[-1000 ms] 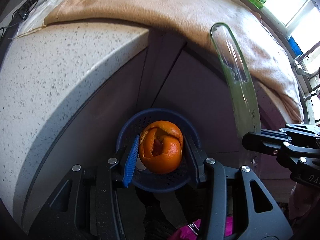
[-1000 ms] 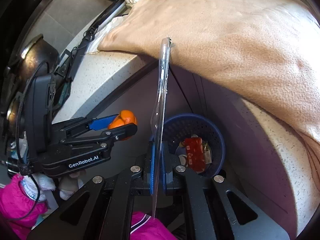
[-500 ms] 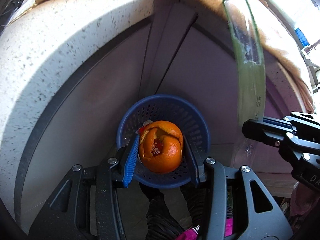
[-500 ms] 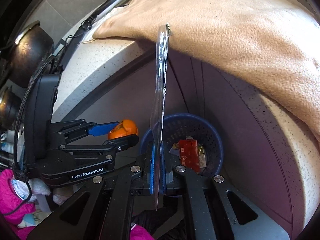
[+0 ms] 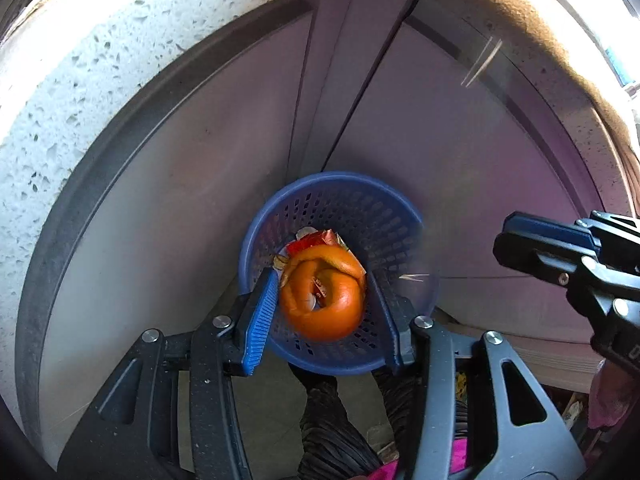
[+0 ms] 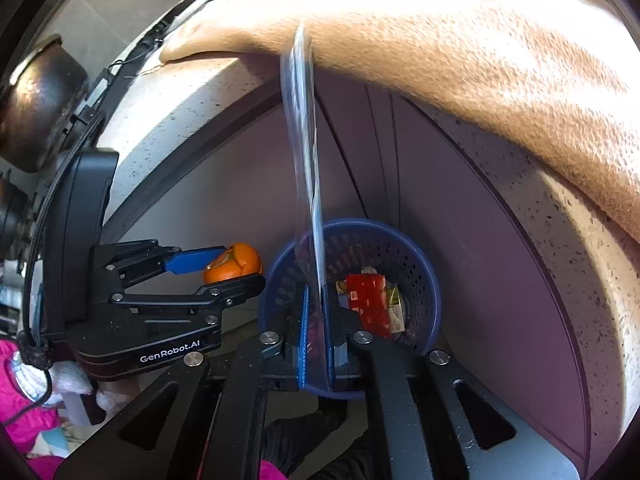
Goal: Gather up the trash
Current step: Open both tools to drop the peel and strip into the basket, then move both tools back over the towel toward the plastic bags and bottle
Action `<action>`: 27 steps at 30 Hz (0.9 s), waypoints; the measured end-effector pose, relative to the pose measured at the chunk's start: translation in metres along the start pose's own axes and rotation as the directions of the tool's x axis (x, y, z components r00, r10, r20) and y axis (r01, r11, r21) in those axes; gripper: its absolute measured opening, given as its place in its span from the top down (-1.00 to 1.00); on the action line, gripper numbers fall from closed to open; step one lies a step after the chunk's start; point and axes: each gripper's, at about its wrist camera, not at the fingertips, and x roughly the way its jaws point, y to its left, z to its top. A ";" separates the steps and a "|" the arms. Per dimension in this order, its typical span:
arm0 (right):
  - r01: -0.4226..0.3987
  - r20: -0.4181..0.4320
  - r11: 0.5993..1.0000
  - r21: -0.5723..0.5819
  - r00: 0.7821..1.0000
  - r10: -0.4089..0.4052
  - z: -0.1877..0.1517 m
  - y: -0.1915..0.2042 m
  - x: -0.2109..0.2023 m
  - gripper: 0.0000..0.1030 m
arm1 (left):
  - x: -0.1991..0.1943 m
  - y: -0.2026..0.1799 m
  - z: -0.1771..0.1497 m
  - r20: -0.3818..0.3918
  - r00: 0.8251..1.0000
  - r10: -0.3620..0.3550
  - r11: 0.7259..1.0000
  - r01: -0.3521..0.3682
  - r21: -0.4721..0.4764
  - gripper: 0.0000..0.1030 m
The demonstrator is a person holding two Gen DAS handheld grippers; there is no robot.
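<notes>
The left gripper (image 5: 322,304), jaws opening, has the orange peel (image 5: 324,298) between them above the blue basket (image 5: 344,196). The right gripper (image 6: 318,320), opening, has a clear wrapper (image 6: 304,152) standing between them at the basket's 9 o'clock rim.

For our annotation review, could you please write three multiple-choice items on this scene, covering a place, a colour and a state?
1. Where does the blue basket stand?
A. on the counter
B. on the floor by the cabinet
C. on a chair

2. What colour is the largest packet in the basket?
A. red
B. green
C. white

3. What is between the left gripper's fingers?
A. nothing
B. a bottle
C. orange peel

Answers: 1 B, it sits low against the cabinet doors; 2 A, the wrapper is red; 3 C, the peel is between the opening jaws.
</notes>
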 end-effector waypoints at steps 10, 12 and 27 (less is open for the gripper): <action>0.000 0.009 1.000 -0.001 1.000 0.000 0.004 -0.002 -0.002 0.40 | 0.007 0.001 0.003 0.001 1.000 0.014 1.000 -0.014 -0.011 -0.12; 0.001 0.010 1.000 -0.005 1.000 -0.001 0.004 -0.002 -0.003 0.40 | 0.005 0.001 0.005 0.002 1.000 0.017 1.000 -0.017 -0.012 -0.12; -0.029 0.048 0.998 -0.058 0.998 0.032 0.006 -0.007 -0.039 0.09 | -0.025 0.003 0.012 0.070 0.996 0.046 0.999 -0.045 -0.018 -0.12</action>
